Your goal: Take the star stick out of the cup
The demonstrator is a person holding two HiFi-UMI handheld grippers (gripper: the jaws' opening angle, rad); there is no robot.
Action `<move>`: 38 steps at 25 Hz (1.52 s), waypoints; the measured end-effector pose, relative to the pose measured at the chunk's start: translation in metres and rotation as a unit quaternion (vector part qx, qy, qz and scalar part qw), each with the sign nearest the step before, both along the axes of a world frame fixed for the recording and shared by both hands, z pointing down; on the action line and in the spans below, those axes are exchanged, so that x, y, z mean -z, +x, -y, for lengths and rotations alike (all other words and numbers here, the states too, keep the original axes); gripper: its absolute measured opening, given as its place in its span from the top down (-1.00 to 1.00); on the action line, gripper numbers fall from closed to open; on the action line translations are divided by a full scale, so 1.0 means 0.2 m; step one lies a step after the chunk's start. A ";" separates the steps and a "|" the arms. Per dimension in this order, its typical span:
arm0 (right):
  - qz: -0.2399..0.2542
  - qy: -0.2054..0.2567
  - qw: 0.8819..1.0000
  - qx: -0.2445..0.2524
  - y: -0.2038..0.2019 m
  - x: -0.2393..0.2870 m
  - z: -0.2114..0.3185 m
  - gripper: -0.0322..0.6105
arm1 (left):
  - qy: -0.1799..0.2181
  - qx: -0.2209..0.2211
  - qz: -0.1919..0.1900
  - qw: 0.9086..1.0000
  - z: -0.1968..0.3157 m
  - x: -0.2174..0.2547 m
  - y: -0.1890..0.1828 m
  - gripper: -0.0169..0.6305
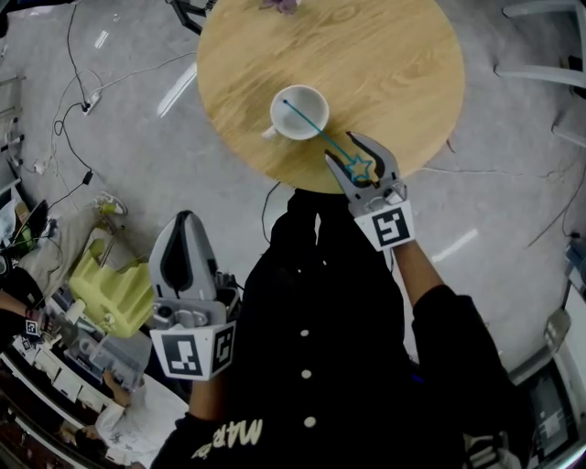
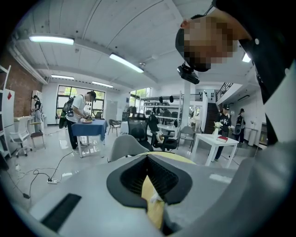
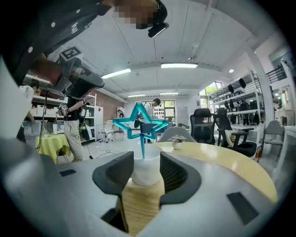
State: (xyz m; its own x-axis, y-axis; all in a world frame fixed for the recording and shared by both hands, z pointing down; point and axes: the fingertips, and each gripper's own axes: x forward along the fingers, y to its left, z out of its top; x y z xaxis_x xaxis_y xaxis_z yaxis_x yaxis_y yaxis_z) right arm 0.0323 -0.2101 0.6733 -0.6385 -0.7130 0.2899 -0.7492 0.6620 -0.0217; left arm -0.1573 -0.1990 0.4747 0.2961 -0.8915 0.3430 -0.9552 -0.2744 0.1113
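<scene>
A white cup [image 1: 299, 112] stands on the round wooden table [image 1: 394, 55]. The teal star stick [image 1: 359, 168] leans out of the cup toward the near edge. My right gripper [image 1: 339, 147] reaches over that edge, and from above the star lies between its two fingers. In the right gripper view the star [image 3: 139, 123] shows above the jaws, the cup [image 3: 146, 172] shows through the gap between them, and my right gripper [image 3: 146, 162] is half closed with no pad visibly pressing on the stick. My left gripper [image 1: 186, 224] hangs low by my left side, away from the table, with jaws together [image 2: 149, 159].
A purple flower [image 1: 279, 5] sits at the table's far edge, and a small pale object [image 3: 176, 144] lies beyond the cup. Cables [image 1: 82, 101] run over the floor to the left. A yellow-covered table [image 1: 110, 293] and people stand at lower left. Office chairs [image 3: 203, 125] stand beyond.
</scene>
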 end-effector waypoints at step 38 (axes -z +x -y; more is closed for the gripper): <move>-0.016 -0.011 1.000 0.019 -0.05 0.43 0.06 0.84 | 0.057 0.005 -0.019 0.998 0.06 0.30 -0.08 0.96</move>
State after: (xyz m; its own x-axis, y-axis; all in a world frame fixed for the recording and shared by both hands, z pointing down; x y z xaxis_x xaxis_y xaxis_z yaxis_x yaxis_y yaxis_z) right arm 0.0222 -0.2230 0.5869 -0.6553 -0.6817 0.3255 -0.7239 0.6898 -0.0128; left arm -0.1728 -0.2109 0.4140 0.2986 -0.9269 0.2274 -0.9534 -0.2788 0.1154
